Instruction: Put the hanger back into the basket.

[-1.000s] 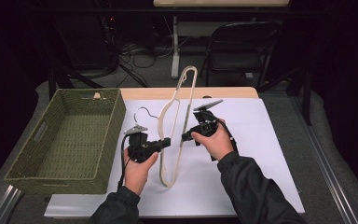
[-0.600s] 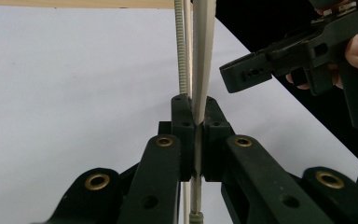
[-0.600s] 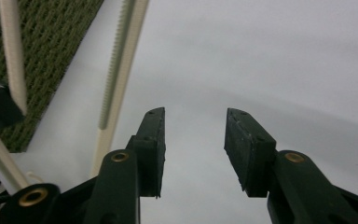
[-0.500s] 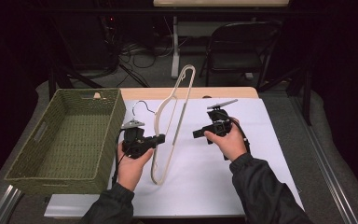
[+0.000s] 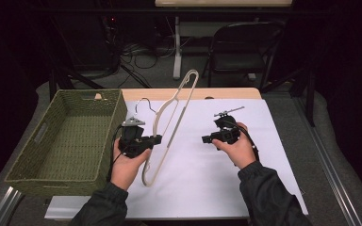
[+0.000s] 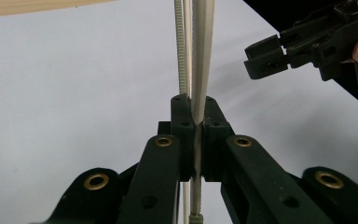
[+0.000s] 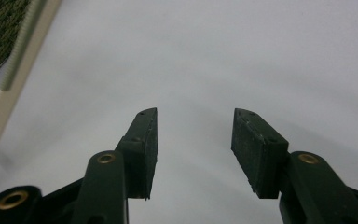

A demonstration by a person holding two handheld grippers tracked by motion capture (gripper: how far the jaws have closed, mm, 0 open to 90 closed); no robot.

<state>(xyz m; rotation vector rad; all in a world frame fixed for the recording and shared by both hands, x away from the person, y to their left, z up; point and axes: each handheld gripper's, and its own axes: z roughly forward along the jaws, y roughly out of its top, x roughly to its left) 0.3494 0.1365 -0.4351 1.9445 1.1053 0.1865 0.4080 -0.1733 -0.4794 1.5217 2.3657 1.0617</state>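
Hanger (image 5: 169, 125) clamped in left gripper (image 5: 156, 140) jaws; right gripper (image 5: 205, 139) jaws just opening (nothing between), well apart.

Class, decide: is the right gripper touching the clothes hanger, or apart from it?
Apart. In the high view, bare white sheet separates the right gripper from the clothes hanger; the right gripper view shows open jaws with nothing between them.

Cream hanger (image 5: 169, 123), green woven basket (image 5: 26, 172)

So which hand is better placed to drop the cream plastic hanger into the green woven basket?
Left: the left gripper is clamped on the cream plastic hanger, beside the green woven basket.
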